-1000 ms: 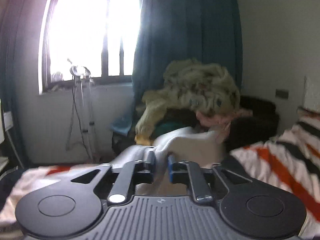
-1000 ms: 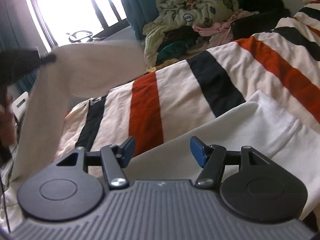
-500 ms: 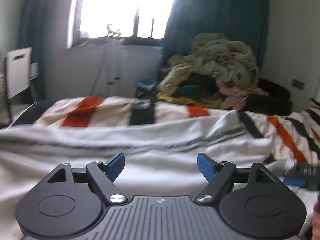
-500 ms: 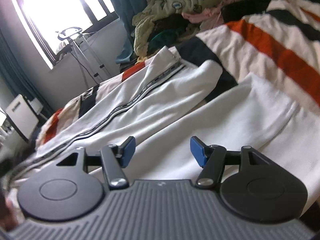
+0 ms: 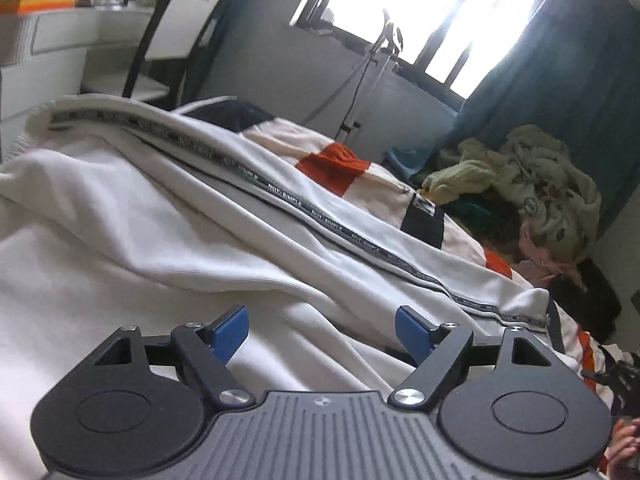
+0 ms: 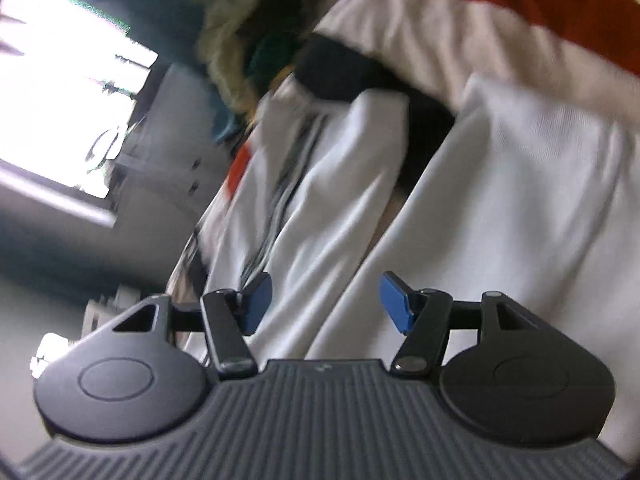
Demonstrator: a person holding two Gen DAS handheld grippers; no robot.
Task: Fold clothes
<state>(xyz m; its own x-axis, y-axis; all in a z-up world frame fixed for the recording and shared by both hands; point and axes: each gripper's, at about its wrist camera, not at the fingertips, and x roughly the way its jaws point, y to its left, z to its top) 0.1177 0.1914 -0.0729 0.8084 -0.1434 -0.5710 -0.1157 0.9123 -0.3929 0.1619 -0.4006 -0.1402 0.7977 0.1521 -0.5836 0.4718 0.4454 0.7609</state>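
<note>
One bed [image 5: 424,220] w/ a striped cover, white, orange and black bands, fills most of both views. On it lies one white garment [image 5: 168,216], spread wide. In the left cam it takes up the whole lower half, rumpled, w/ soft ridges. Its long axis runs from approx 10 o'clock down to 4 o'clock. One dark printed tape [image 5: 320,216] follows that same line along a fold, ending near the garment's far edge at 4 o'clock. In the right cam, blurred and tilted, the garment [image 6: 520,184] shows as two white panels running 6 to 1 o'clock, w/ a dark gap between them.

One clothes pile [image 5: 532,184] sits past the bed at 2 o'clock, pale green on top, w/ pink and dark green bits under it. One window [image 5: 440,12] glares at 12–1 o'clock, w/ one blue curtain [image 5: 568,80] beside it. One white chair [image 5: 176,36] stands at 11 o'clock by a desk [image 5: 52,36], off the bed's near-left edge. One stand [image 5: 368,76] stands under the window.

Two grippers. Left gripper [image 5: 320,330]: blue pads wide apart, nothing between them, low over the garment at 6 o'clock. Right gripper [image 6: 325,306]: pads likewise apart, empty, over the white cloth. Bare cover shows beyond the garment toward 1–3 o'clock.
</note>
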